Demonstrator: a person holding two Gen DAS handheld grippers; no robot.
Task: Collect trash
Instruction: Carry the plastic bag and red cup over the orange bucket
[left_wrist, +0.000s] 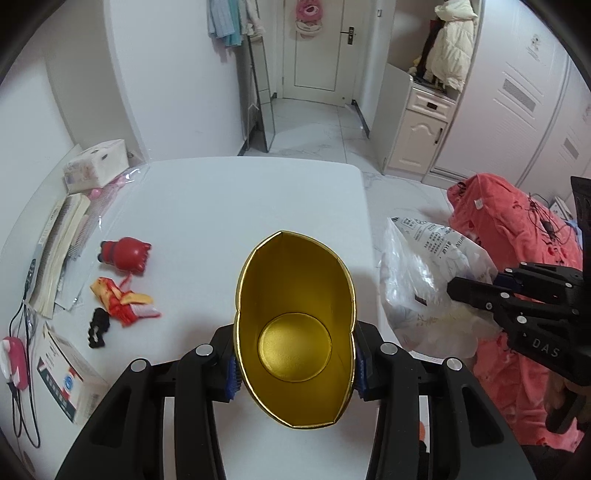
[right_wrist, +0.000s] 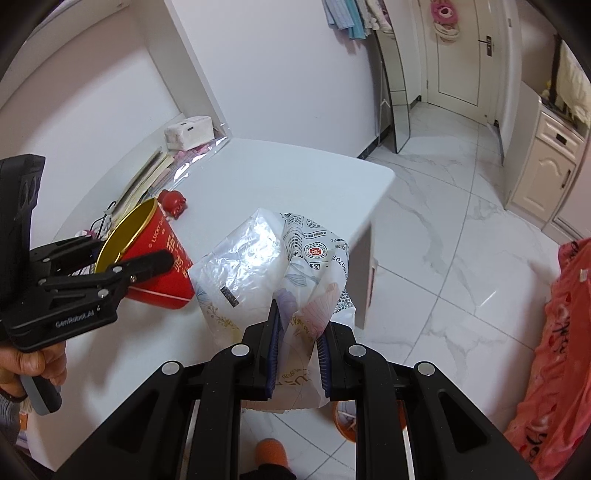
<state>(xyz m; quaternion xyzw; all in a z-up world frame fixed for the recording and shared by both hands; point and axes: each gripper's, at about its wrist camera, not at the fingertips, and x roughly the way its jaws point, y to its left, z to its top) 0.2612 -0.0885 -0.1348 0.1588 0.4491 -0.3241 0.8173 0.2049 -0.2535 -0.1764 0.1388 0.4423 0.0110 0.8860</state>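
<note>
So the table (left_wrist: 221, 206) sits against the wall on the left, with open floor to its right and a door (left_wrist: 314, 48) far back down the hallway. Along the table's left edge there's a tissue box (left_wrist: 96, 166) at the far end, then a stack of books (left_wrist: 59, 251) nearer, and another box (left_wrist: 70, 380) nearest. A toy figure (left_wrist: 127, 254) lies just right of the books, with a crumpled wrapper (left_wrist: 123, 301) a bit nearer. The cup (left_wrist: 295, 328) is held over the near middle of the table, between the left gripper's (left_wrist: 295, 373) pads. Right of it, at the table's right edge, is the plastic bag (right_wrist: 273, 266), pinched in the right gripper (right_wrist: 297, 354). A blanket (left_wrist: 517, 258) is off to the right.
</note>
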